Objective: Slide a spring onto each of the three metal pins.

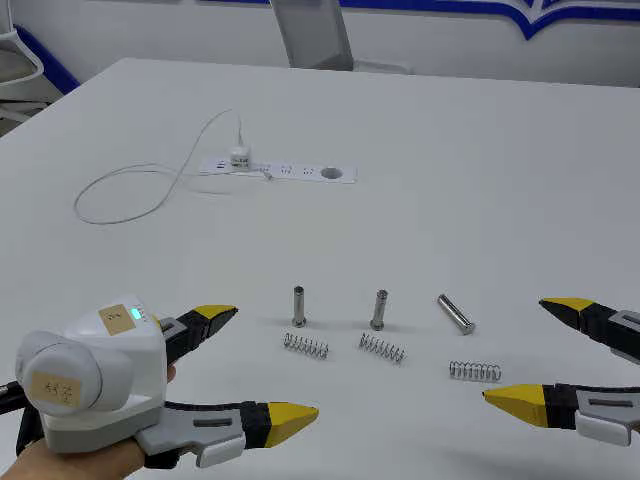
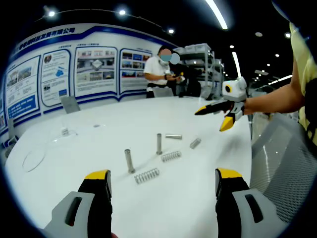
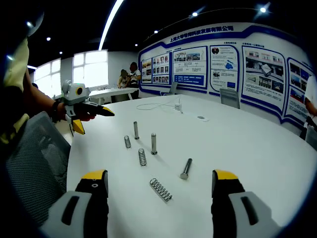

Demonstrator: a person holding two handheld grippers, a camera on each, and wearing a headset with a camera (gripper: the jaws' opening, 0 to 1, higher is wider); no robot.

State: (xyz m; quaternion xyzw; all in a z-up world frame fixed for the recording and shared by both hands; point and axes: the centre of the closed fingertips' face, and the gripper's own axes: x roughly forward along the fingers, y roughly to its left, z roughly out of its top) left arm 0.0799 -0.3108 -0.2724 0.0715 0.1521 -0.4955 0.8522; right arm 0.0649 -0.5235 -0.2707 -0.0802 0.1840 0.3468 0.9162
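Note:
Two metal pins stand upright on the white table, the left pin [image 1: 298, 305] and the middle pin [image 1: 379, 309]; the right pin [image 1: 455, 313] lies on its side. One loose spring lies in front of each: left spring [image 1: 305, 346], middle spring [image 1: 382, 348], right spring [image 1: 474, 371]. My left gripper [image 1: 255, 365] is open at the lower left, just left of the left spring [image 2: 147, 175], holding nothing. At the lower right my right gripper [image 1: 530, 350] is open and empty, just right of the right spring [image 3: 161, 189] and the lying pin [image 3: 186, 168].
A white power strip [image 1: 285, 171] with a plugged charger and a looping white cable [image 1: 140, 185] lies further back on the table. A chair [image 1: 315, 35] stands at the far edge. A person [image 2: 159, 72] stands across the room.

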